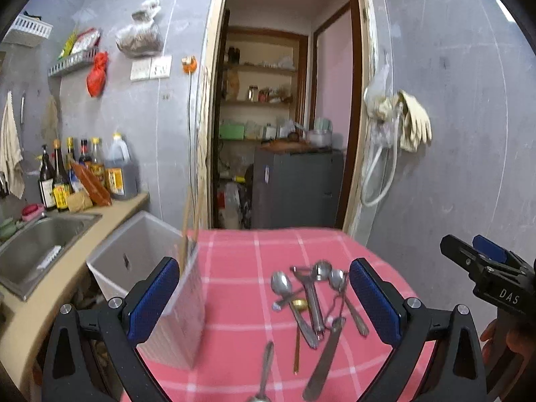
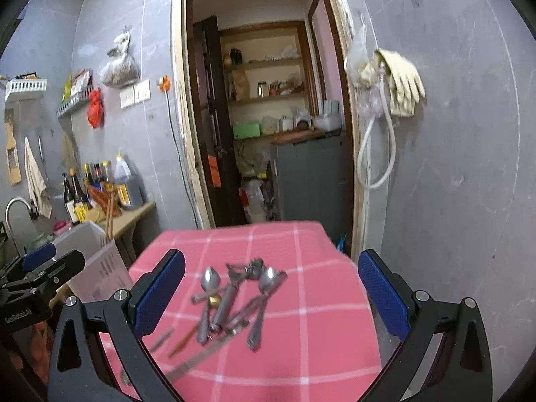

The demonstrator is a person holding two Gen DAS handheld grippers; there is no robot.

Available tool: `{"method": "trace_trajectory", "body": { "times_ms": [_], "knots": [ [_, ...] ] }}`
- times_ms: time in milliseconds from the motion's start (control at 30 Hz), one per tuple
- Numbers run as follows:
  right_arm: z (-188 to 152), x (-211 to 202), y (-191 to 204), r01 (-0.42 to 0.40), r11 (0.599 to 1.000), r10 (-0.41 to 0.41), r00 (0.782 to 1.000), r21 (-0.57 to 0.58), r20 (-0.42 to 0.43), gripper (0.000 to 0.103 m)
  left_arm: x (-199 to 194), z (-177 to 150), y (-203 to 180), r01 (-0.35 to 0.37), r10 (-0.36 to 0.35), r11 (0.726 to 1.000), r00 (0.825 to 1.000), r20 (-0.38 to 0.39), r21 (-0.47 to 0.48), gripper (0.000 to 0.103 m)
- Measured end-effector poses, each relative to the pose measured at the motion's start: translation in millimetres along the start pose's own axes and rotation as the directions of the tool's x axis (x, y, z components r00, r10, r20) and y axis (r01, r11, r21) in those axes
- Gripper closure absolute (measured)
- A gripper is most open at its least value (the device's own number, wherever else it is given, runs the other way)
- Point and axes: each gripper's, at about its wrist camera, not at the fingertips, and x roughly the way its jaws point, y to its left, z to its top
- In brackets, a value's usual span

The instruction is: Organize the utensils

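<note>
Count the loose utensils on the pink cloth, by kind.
Steel spoons: 4
Gold-bowled spoon: 1
Peeler: 1
Table knife: 1
Total: 7, approximate since the handles overlap.

Dim, flat indoor light, bluish on the grey walls; brightest inside the doorway. Shadows soft, no hard glare. Strong fisheye bend, black vignette in the corners. Utensils smeared by motion blur in the right view; spoon nearest the left camera is blurred. Walls grainy.
</note>
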Motion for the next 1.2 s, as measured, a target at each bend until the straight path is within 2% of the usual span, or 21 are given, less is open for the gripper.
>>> {"method": "trace_trajectory", "body": {
  "times_ms": [200,333,467,567,600,667,767,867,1000,1067,1200],
  "knots": [
    [-29,39,-20,-0.076,0.997,0.078,0.989,0.021,-0.122,0.001,25,-30,-13,0.025,-0.021,0.999,0.989,-0.147,0.024,0.001],
    [-46,63,-24,-0.110,0.993,0.116,0.974,0.040,-0.196,0.002,45,-50,-15,0.046,-0.040,0.999,0.966,-0.257,0.021,0.002],
    [-61,89,-24,-0.141,0.988,0.151,0.952,0.055,-0.265,0.003,62,-66,-12,0.040,-0.036,0.999,0.941,-0.337,0.005,0.013],
    [-68,107,-22,-0.164,0.984,0.176,0.935,0.066,-0.307,0.009,79,-77,-11,0.030,-0.024,1.000,0.908,-0.418,0.007,0.028],
    [-69,111,-22,-0.167,0.984,0.180,0.932,0.067,-0.315,0.012,86,-81,-11,0.025,-0.019,1.000,0.892,-0.452,0.006,0.029],
    [-72,126,-19,-0.183,0.980,0.197,0.917,0.074,-0.347,0.020,95,-87,-10,0.012,-0.005,1.000,0.869,-0.494,0.011,0.042],
    [-75,144,-18,-0.204,0.974,0.226,0.896,0.099,-0.383,0.028,109,-97,-8,-0.009,0.015,1.000,0.823,-0.568,0.013,0.056],
    [-77,160,-18,-0.220,0.968,0.250,0.877,0.119,-0.410,0.034,116,-101,-5,-0.028,0.024,1.000,0.803,-0.595,0.002,0.061],
    [-77,188,-16,-0.234,0.960,0.279,0.853,0.154,-0.442,0.042,122,-102,-5,-0.049,0.041,0.999,0.792,-0.609,0.004,0.066],
    [-75,199,-15,-0.234,0.959,0.282,0.848,0.160,-0.449,0.045,125,-102,-7,-0.061,0.061,0.998,0.787,-0.614,0.022,0.073],
    [-71,231,-11,-0.202,0.961,0.270,0.825,0.186,-0.497,0.056,130,-99,-6,-0.078,0.079,0.997,0.775,-0.626,0.029,0.080]
  ]
}}
